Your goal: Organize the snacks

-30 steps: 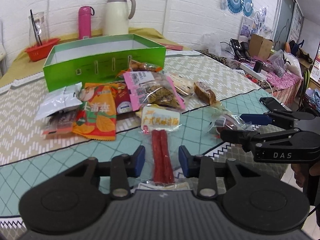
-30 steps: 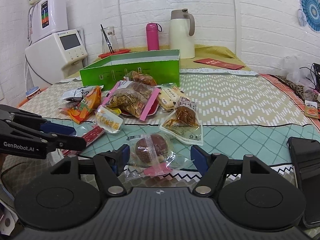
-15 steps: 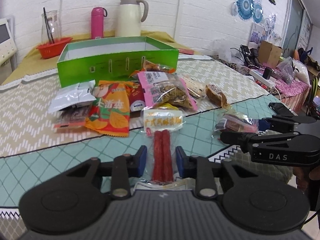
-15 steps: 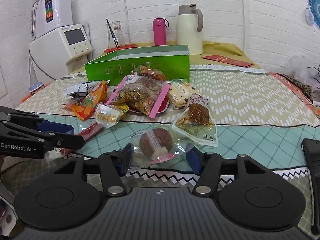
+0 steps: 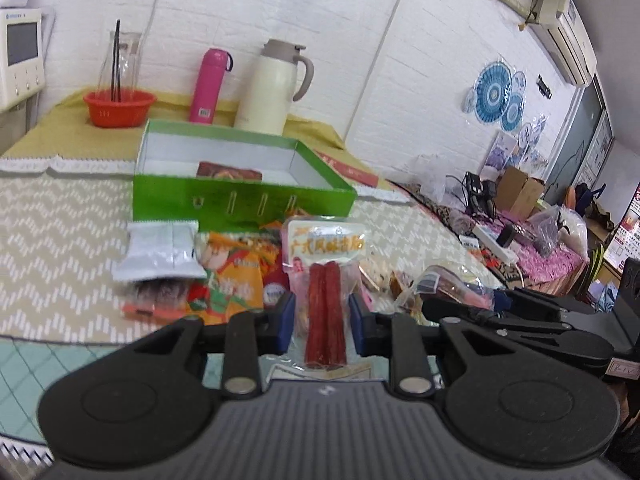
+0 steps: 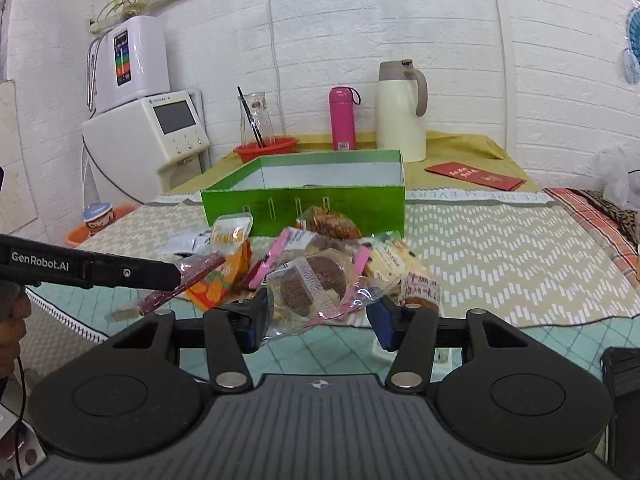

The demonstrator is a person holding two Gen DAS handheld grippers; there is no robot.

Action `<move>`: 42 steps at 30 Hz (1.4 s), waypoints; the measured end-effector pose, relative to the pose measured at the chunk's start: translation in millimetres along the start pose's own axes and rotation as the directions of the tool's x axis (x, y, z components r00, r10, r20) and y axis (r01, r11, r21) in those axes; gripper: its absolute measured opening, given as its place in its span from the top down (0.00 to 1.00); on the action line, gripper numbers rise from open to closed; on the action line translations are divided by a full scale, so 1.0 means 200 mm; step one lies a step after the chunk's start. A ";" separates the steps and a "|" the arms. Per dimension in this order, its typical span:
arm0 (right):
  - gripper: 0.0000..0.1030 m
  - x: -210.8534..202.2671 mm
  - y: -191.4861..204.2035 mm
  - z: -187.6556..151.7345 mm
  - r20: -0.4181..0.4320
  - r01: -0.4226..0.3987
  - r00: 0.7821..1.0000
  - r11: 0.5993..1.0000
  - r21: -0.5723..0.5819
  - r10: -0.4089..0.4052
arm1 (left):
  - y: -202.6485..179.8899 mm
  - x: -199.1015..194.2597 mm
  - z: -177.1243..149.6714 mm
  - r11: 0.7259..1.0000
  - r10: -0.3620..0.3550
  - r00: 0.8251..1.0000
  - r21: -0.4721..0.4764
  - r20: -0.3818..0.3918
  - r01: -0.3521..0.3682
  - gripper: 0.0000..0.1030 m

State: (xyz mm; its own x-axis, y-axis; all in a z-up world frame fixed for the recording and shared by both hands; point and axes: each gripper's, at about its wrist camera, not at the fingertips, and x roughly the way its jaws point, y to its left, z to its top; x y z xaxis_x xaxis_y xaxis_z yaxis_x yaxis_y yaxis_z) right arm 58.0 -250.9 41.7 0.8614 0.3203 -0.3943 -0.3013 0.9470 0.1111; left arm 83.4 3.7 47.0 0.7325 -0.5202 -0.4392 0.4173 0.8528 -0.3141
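Note:
My left gripper (image 5: 322, 322) is shut on a clear pack of two red sausage sticks (image 5: 325, 312) and holds it lifted above the table; the pack also shows in the right wrist view (image 6: 188, 280). My right gripper (image 6: 318, 322) is shut on a clear bag with a round brown cake (image 6: 314, 286), lifted too. The open green box (image 5: 244, 200) stands behind the snack pile, with one dark packet (image 5: 230, 171) inside. The pile holds an orange bag (image 5: 230, 280), a silver pouch (image 5: 160, 256) and several more packets.
A cream jug (image 5: 276, 88), pink bottle (image 5: 210, 84) and red basket (image 5: 119, 107) stand behind the box. A white machine (image 6: 148, 140) is at the left. A red envelope (image 6: 474, 176) lies at the right. A black phone (image 6: 622, 384) lies at the near right edge.
Both grippers closed on their packs and lifted them off the table. The views rose, so the inside of the green box now shows.

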 end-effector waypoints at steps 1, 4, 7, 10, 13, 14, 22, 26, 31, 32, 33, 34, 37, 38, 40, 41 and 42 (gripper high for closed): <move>0.15 0.01 0.00 0.04 0.015 -0.003 1.000 1.000 -0.002 0.003 | 0.01 0.00 0.05 1.000 0.009 1.000 -0.002 0.017 -0.009 0.76; 0.15 0.08 0.00 0.14 0.048 0.001 0.999 1.000 -0.018 -0.001 | 0.04 0.03 0.19 0.999 0.046 0.997 -0.006 0.065 -0.046 0.76; 0.15 0.18 -0.01 0.23 0.062 0.009 0.998 1.000 -0.029 -0.007 | 0.09 0.09 0.33 0.997 0.080 0.992 -0.025 0.093 -0.078 0.76; 0.15 0.29 -0.04 0.30 0.069 0.004 0.998 1.000 -0.009 -0.003 | 0.15 0.17 0.44 0.994 0.106 0.990 -0.046 0.096 -0.102 0.76; 0.15 0.41 -0.07 0.37 0.064 0.029 0.998 1.000 0.013 -0.029 | 0.20 0.27 0.53 0.988 0.144 0.986 -0.061 0.090 -0.139 0.76; 0.15 0.45 -0.09 0.38 0.058 0.038 0.998 0.999 0.019 -0.039 | 0.23 0.30 0.55 0.988 0.146 0.986 -0.067 0.086 -0.141 0.76; 0.15 0.77 -0.19 0.43 -0.029 0.090 0.996 0.994 0.063 -0.088 | 0.42 0.54 0.66 0.972 0.195 0.980 -0.138 0.030 -0.189 0.76; 0.15 0.88 -0.20 0.44 -0.058 0.101 0.993 0.994 0.050 -0.098 | 0.46 0.62 0.67 0.968 0.213 0.977 -0.141 0.010 -0.209 0.76; 0.05 0.99 -0.19 0.41 -0.089 0.090 0.992 0.996 -0.004 -0.090 | 0.50 0.72 0.67 0.966 0.229 0.973 -0.120 -0.018 -0.229 0.69; 0.00 0.99 -0.19 0.40 -0.088 0.080 0.993 0.997 -0.014 -0.081 | 0.50 0.72 0.67 0.966 0.229 0.973 -0.117 -0.010 -0.228 0.63; 0.00 0.99 -0.18 0.39 -0.083 0.077 0.993 0.997 -0.023 -0.078 | 0.51 0.73 0.66 0.963 0.241 0.970 -0.124 0.005 -0.239 0.37; 0.00 0.98 -0.18 0.39 -0.070 0.076 0.994 0.997 -0.032 -0.078 | 0.51 0.72 0.65 0.960 0.250 0.968 -0.140 0.033 -0.244 0.31; 0.00 0.94 -0.16 0.38 -0.043 0.066 0.997 0.996 -0.063 -0.068 | 0.52 0.69 0.64 0.957 0.247 0.966 -0.178 0.081 -0.230 0.24; 0.00 0.93 -0.16 0.38 -0.039 0.068 0.997 0.995 -0.067 -0.071 | 0.52 0.69 0.64 0.956 0.247 0.966 -0.184 0.073 -0.230 0.15; 0.00 0.91 -0.16 0.39 -0.036 0.072 0.997 0.996 -0.059 -0.075 | 0.51 0.67 0.64 0.952 0.266 0.960 -0.178 0.083 -0.248 0.08; 0.00 0.90 -0.16 0.39 -0.038 0.070 0.997 0.996 -0.050 -0.072 | 0.49 0.67 0.64 0.950 0.282 0.955 -0.162 0.088 -0.266 0.08; 0.00 0.89 -0.16 0.39 -0.040 0.068 0.997 0.997 -0.041 -0.069 | 0.47 0.66 0.63 0.948 0.299 0.950 -0.144 0.090 -0.285 0.08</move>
State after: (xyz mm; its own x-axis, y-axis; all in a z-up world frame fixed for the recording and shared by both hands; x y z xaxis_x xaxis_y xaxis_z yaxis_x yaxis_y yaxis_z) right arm 253.4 -221.9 39.0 0.8633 0.2528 -0.4368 -0.2589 0.9648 0.0467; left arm 288.3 21.1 65.9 0.8690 -0.2349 -0.4356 0.1096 0.9497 -0.2934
